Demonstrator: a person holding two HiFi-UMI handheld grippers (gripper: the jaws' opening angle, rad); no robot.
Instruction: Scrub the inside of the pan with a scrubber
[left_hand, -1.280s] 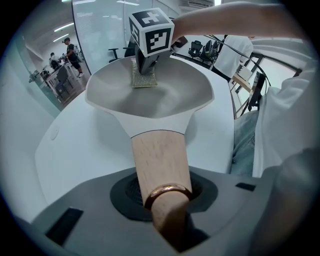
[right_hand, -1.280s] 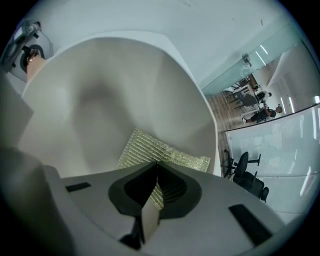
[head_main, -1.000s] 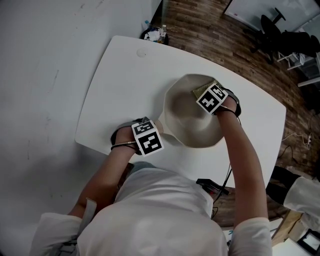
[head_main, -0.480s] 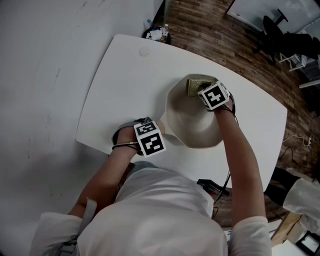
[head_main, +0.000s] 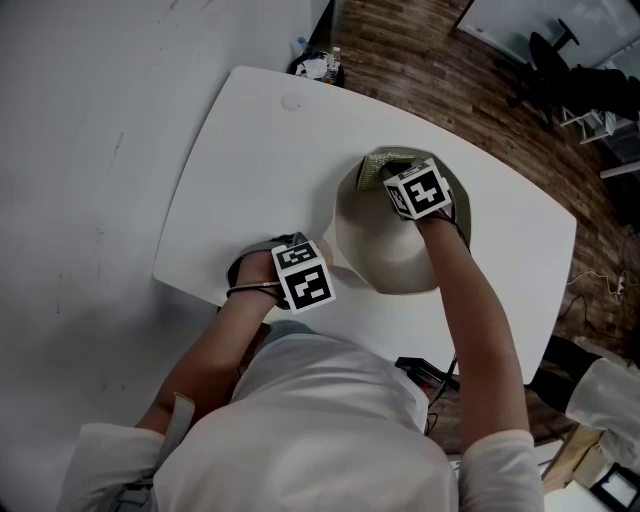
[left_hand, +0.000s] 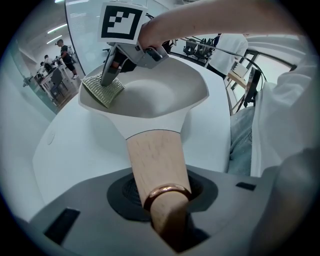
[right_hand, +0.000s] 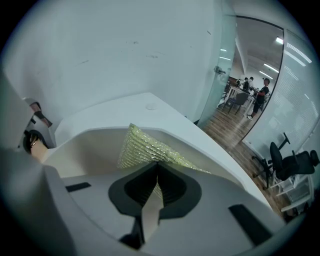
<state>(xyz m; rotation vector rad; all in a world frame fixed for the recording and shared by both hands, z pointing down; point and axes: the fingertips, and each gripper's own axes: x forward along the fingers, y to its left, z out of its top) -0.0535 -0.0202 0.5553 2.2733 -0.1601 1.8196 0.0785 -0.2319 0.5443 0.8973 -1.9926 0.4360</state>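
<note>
now the scrubber (left_hand: 103, 90) presses against the far inner wall of the pan (head_main: 385, 250), pinched tight in the jaws of the right gripper (right_hand: 156, 169). the pan sits toward the near edge of the table (head_main: 250, 150), its wooden handle (left_hand: 156, 160) clamped between the jaws of the left gripper (left_hand: 167, 202).

Plainly an office. Ahead of the right gripper (right_hand: 156, 172), past the far edge of the white table (right_hand: 110, 112), a glass wall (right_hand: 230, 60) with people (right_hand: 260, 95) standing among desks and chairs behind it, under long ceiling lights (right_hand: 295, 47). To that gripper's right, a black swivel chair (right_hand: 292, 162) on a wood-plank floor (right_hand: 235, 132). Ahead of the left gripper (left_hand: 167, 192), more glass, more people (left_hand: 64, 50) at desks, and further office chairs (left_hand: 192, 47).
</note>
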